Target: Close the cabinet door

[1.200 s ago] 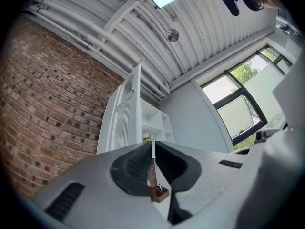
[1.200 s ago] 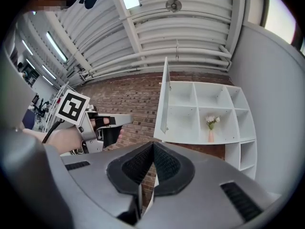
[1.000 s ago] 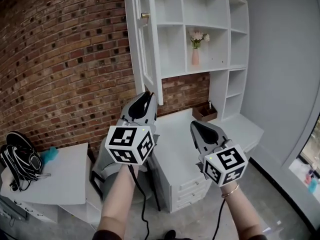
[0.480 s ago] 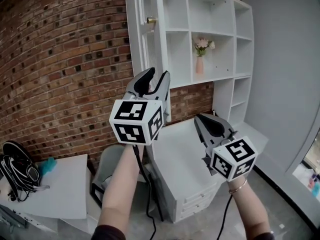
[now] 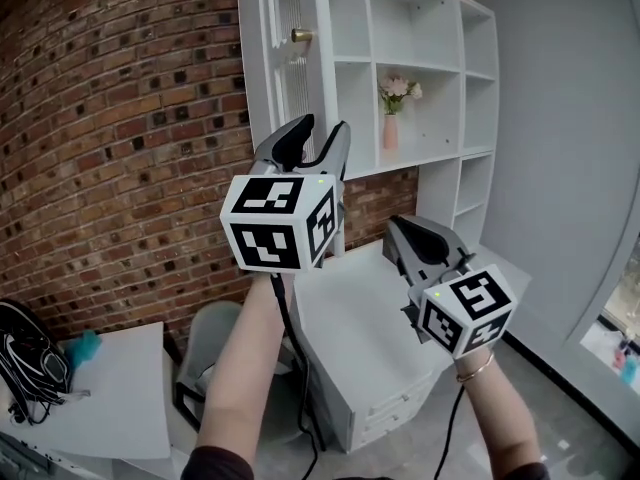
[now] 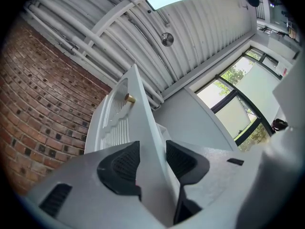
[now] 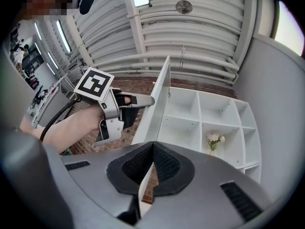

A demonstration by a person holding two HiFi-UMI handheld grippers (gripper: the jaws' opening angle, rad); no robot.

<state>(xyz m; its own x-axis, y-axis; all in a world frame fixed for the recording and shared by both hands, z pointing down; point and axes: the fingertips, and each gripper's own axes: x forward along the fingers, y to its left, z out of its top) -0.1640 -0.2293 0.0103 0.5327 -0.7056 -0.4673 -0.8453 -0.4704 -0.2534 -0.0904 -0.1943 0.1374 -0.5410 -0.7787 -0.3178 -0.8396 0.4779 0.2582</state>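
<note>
A rough red brick wall (image 5: 120,118) with pale mortar lines fills the head view from eight to eleven o'clock. At one o'clock stands a tall white smooth-painted cabinet (image 5: 430,28) of square open compartments. Its narrow white cabinet door (image 5: 290,88), with a ribbed glass panel in a flat frame, hangs wide open at twelve o'clock and is seen nearly edge-on. Below, at five o'clock, a flat white counter with drawers (image 5: 360,338) juts out from the wall.

The left gripper (image 5: 322,133), grey plastic with black ridged pads, is raised at the picture's centre against the door's lower part. In the left gripper view, the left gripper (image 6: 151,149) has its jaws opening and spread wide. The door's (image 6: 143,142) smooth edge lies in the gap, and I cannot tell whether a pad touches it.

The right gripper (image 5: 400,230) sits lower, at four o'clock. In its own view, the right gripper (image 7: 152,149) has its ridged pads pressed together on nothing.

A slim pink vase of pale flowers (image 5: 390,128) stands in a compartment at one o'clock. A small round brass knob (image 5: 300,36) projects from the door near twelve o'clock.
</note>
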